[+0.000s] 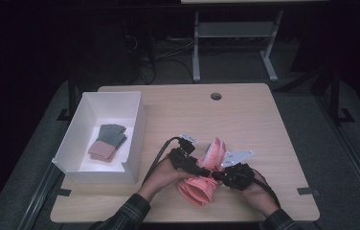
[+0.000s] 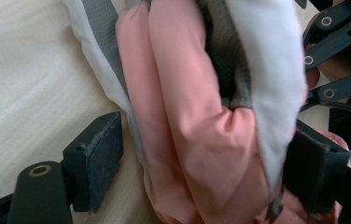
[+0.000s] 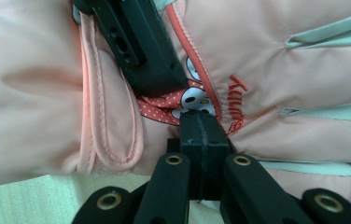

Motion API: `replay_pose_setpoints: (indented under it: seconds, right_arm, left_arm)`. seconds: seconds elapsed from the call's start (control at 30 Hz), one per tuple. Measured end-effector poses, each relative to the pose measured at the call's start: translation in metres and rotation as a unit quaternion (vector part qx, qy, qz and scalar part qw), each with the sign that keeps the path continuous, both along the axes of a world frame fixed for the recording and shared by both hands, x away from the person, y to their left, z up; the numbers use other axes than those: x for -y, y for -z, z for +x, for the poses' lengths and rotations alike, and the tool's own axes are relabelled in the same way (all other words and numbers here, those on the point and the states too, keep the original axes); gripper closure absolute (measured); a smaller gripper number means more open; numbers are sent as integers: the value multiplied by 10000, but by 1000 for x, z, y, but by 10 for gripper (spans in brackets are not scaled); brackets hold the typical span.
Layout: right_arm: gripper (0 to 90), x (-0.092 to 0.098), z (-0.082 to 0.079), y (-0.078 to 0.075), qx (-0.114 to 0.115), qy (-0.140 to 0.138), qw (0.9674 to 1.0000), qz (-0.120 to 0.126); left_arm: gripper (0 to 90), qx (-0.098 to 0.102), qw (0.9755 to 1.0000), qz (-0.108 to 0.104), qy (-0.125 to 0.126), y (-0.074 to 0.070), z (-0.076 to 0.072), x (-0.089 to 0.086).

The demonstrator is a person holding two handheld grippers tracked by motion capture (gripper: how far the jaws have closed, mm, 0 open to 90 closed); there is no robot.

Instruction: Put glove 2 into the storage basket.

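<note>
A padded pink glove [image 1: 198, 188] with white and grey parts lies near the table's front edge, one part of it standing up [image 1: 215, 152] between the two grippers. My left gripper [image 1: 203, 168] is open around the glove [image 2: 197, 140]. Its left pad [image 2: 96, 156] stands clear of the fabric, while the right pad [image 2: 316, 168] sits against it. My right gripper [image 3: 201, 126] is shut, its tips nipping the glove's fabric [image 3: 281, 70] beside a red dotted bow [image 3: 164, 107]. A jaw of the left gripper crosses the top of the right gripper view.
A white open box [image 1: 135, 143] stands on the left of the wooden table [image 1: 264, 124], with a folded grey and pink pair of gloves [image 1: 107, 142] inside. A round cable hole [image 1: 216, 96] sits near the far edge. Cables trail from both grippers.
</note>
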State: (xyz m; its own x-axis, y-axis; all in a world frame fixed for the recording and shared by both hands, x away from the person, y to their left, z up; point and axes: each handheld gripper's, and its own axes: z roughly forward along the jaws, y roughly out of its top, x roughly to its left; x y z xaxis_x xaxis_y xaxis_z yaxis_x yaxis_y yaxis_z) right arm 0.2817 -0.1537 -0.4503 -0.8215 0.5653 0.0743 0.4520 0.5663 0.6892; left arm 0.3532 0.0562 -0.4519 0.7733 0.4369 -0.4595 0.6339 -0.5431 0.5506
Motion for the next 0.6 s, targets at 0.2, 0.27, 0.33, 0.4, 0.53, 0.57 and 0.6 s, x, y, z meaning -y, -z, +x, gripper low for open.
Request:
replay_pose_setpoints:
  seconds: [0.2, 0.27, 0.33, 0.4, 0.53, 0.57, 0.6]
  right_arm:
    - [900, 2, -1, -1, 50, -24, 10000, -3]
    - [900, 5, -3, -4, 63, -10, 10000, -6]
    - [900, 9, -5, -7, 89, 34, 10000, -6]
    - [900, 14, -6, -9, 103, 81, 9999, -15]
    - [900, 14, -4, 0, -37, 85, 9999, -112]
    - [900, 13, -3, 1, -46, 86, 9999, -107]
    - [900, 13, -2, 1, -55, 79, 9999, -119]
  left_arm:
    - [194, -129, 9999, -23, 82, 6, 3, 0]
    - [194, -117, 9999, 7, 84, 6, 3, 0]
    - [194, -141, 9999, -4, 90, 7, 3, -1]
    - [195, -203, 9997, -27, 106, 8, 4, -1]
    - [232, -259, 9994, -52, 231, 9, 4, 2]
    - [250, -289, 9993, -57, 234, 9, 3, 3]
    - [255, -302, 9992, -63, 249, 9, 3, 4]
